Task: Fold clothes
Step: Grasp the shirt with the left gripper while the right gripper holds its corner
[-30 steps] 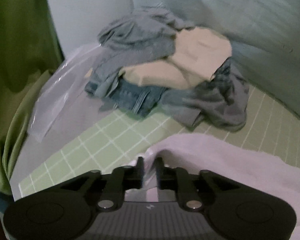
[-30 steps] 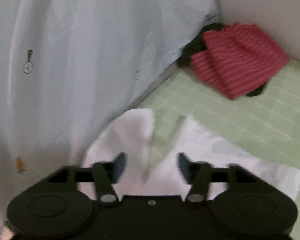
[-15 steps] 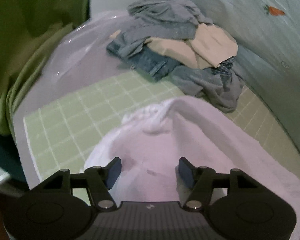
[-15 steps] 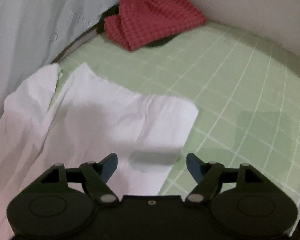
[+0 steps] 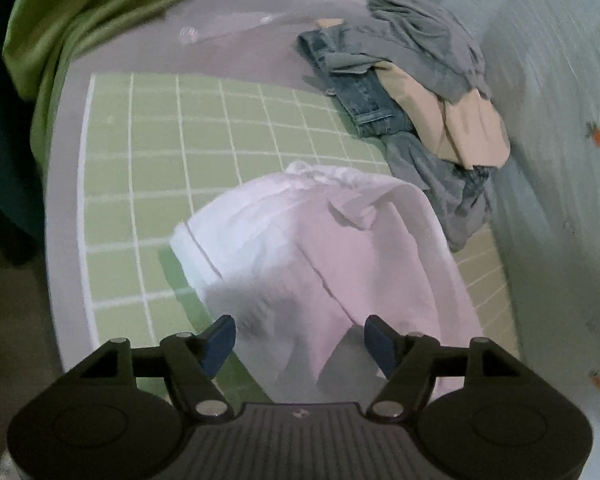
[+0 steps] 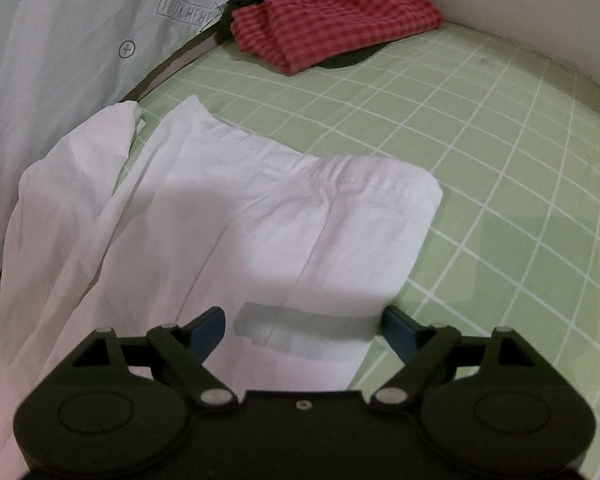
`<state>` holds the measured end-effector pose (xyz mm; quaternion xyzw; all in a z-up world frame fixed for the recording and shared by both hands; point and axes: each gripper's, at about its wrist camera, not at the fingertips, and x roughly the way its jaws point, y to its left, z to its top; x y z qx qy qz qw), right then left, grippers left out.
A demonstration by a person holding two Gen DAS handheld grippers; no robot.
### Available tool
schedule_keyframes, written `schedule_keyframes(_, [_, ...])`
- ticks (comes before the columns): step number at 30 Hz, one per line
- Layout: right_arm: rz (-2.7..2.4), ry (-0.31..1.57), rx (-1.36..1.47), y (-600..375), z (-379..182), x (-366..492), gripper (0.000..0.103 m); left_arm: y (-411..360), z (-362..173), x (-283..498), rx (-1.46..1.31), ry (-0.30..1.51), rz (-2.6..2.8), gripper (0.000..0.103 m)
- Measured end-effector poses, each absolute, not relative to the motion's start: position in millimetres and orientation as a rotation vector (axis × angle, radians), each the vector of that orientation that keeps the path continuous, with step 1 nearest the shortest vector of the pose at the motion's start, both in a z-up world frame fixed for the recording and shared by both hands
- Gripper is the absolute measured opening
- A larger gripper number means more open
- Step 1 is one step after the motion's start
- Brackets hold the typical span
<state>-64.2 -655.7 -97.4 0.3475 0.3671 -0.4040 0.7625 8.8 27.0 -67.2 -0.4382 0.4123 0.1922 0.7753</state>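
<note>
A white garment (image 5: 320, 248) lies on the green gridded mat (image 5: 148, 152), bunched at its far end with a loose fold near the top. My left gripper (image 5: 298, 340) hovers over its near part, jaws opening, nothing pinched between them. In the right wrist view the same white garment (image 6: 260, 216) lies flat, with a hemmed edge toward the right. My right gripper (image 6: 304, 330) is above its near edge, jaws opening wide and holding nothing.
A heap of grey, denim and beige clothes (image 5: 416, 96) sits at the mat's far right. A red checked cloth (image 6: 332, 16) lies on a dark item at the far edge. Pale printed fabric (image 6: 60, 40) borders the mat. A green curtain (image 5: 80, 8) hangs at left.
My left gripper let go of the white garment, opened and rolled, so the clothes heap now sits at upper right. The right gripper dropped lower and opened wider; the garment now lies flat.
</note>
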Motion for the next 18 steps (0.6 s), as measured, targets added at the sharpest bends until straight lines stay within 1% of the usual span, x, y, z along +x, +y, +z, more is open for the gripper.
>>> schedule_keyframes(3, [-0.883, 0.794, 0.748, -653.4, -98.4, -62.8, 0.087, 24.3, -73.3, 15.2, -0.975, 0.895, 0.394, 0.072])
schedule_keyframes(5, [-0.879, 0.767, 0.772, -651.6, -98.0, -65.7, 0.084, 21.1, -76.4, 22.7, -0.95, 0.907, 0.384, 0.072])
schedule_keyframes(6, [-0.871, 0.756, 0.778, -651.0, -98.0, -66.5, 0.08, 19.4, -78.0, 26.4, -0.938, 0.913, 0.378, 0.071])
schedule_keyframes(7, [-0.862, 0.746, 0.781, -650.4, -98.0, -67.0, 0.073, 17.8, -79.3, 30.1, -0.922, 0.918, 0.372, 0.068])
schedule_keyframes(8, [-0.857, 0.748, 0.768, -649.7, -97.6, -66.2, 0.069, 15.9, -79.8, 33.6, -0.892, 0.921, 0.36, 0.065])
schedule_keyframes(10, [-0.844, 0.757, 0.738, -648.5, -97.0, -64.1, 0.043, 10.4, -81.3, 43.3, -0.848, 0.929, 0.331, 0.051])
schedule_keyframes(11, [-0.832, 0.759, 0.734, -648.4, -97.1, -63.5, 0.038, 8.1, -82.7, 47.3, -0.842, 0.932, 0.323, 0.047])
schedule_keyframes(12, [-0.823, 0.76, 0.735, -648.8, -97.3, -62.9, 0.028, 5.4, -83.9, 51.7, -0.835, 0.935, 0.315, 0.04])
schedule_keyframes(13, [-0.814, 0.761, 0.739, -649.4, -97.5, -62.4, 0.018, 1.5, -84.6, 57.7, -0.821, 0.939, 0.306, 0.035])
schedule_keyframes(16, [-0.811, 0.777, 0.713, -648.2, -97.1, -56.5, 0.011, -10.6, -84.8, 78.0, -0.745, 0.96, 0.293, 0.031])
schedule_keyframes(18, [-0.803, 0.793, 0.683, -647.4, -96.7, -49.0, 0.009, -17.4, -87.0, 91.3, -0.714, 0.975, 0.294, 0.031])
